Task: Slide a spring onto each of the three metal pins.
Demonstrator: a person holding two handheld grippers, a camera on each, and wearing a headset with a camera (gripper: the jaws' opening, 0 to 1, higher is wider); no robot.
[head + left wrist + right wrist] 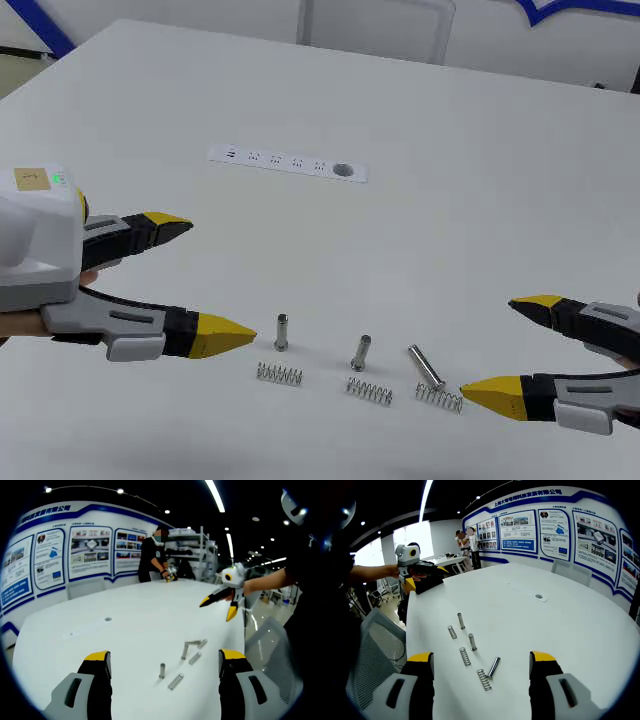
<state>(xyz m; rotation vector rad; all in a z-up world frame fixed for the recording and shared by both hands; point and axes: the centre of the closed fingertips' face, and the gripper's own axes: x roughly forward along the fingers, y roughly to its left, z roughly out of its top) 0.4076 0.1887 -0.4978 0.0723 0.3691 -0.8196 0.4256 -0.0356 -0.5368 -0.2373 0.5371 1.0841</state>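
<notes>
Pins [162,670] and springs [175,681] on white table [115,630] beyond wide-apart jaws

1. White surface [480,200], seen from the head view, rounded at its far corners.
2. White socket strip [287,163], lying flat near mid-surface.
3. Near side, a row of metal pins: left pin [281,331] and middle pin [361,352] standing on end, right pin [426,366] lying on its side.
4. Left spring [279,374], middle spring [369,391] and right spring [439,398], each lying flat just in front of its pin.
</notes>
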